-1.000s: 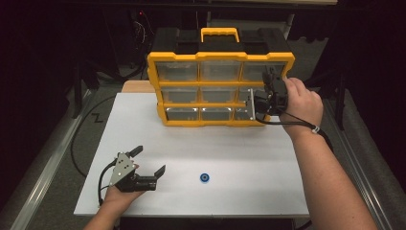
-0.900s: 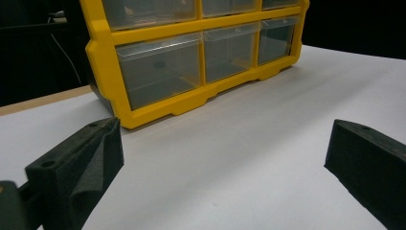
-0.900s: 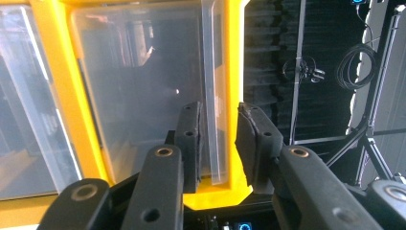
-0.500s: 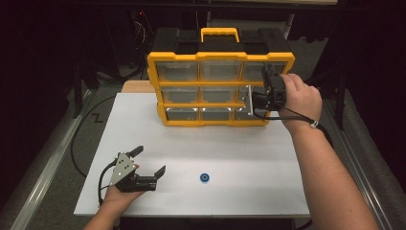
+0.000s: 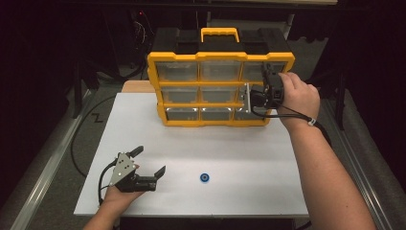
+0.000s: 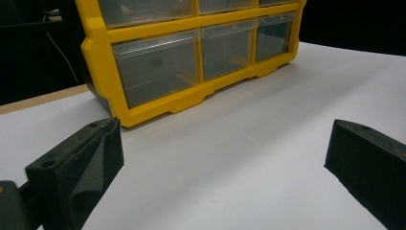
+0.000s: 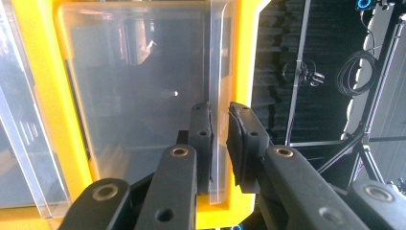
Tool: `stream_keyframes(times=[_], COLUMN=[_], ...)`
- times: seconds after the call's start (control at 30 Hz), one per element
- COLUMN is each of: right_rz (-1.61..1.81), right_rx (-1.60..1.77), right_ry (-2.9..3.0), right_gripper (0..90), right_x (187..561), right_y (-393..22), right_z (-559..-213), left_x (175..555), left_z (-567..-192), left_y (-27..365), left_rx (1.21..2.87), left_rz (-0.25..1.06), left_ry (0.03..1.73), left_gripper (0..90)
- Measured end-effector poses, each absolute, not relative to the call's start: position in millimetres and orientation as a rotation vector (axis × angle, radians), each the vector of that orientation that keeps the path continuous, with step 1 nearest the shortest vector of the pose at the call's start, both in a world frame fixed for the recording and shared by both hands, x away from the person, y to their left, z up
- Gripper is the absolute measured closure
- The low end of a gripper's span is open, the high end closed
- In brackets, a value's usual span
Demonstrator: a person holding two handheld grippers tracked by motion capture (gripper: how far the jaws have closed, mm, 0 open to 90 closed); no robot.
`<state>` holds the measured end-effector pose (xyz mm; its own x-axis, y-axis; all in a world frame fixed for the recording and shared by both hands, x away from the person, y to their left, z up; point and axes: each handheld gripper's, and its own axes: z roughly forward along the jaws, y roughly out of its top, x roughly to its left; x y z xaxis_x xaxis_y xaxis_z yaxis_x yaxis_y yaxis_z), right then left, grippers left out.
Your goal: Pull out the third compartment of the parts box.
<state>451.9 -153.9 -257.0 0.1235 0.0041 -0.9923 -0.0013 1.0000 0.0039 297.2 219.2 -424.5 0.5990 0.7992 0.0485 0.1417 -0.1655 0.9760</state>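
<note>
Clear drawer (image 7: 143,110) in the right column of a yellow organizer (image 5: 220,88), at the table's (image 5: 239,143) far edge. Right gripper (image 7: 219,143) has just been closing; its pads now pinch the drawer's front lip. Left gripper (image 5: 148,163) rests near the front-left w/ jaws wide, nothing between. Blue ring (image 5: 205,178) lies just beside it.

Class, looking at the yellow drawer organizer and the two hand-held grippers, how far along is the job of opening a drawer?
Done: the right hand-held gripper has reached the organizer, and its jaws have just been closing on the clear lip of a right-column drawer.
In hand: gripping that lip.
Left: the drawer sits flush, not yet pulled out. The left hand-held gripper rests open on the table, and the small blue ring lies untouched.
</note>
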Motion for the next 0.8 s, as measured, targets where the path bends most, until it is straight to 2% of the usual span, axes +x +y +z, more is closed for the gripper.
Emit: stream_keyframes(times=[0.8], right_rz=[-0.022], right_rx=[0.036], right_ry=[1.405], right_gripper=[85.4], right_x=[454.8], right_y=[-149.0], right_z=[-263.3], left_x=[296.5], left_z=[-424.1], left_y=[218.6], left_rx=[1.663], left_rz=[0.703], left_ry=[0.773], left_gripper=[0.6])
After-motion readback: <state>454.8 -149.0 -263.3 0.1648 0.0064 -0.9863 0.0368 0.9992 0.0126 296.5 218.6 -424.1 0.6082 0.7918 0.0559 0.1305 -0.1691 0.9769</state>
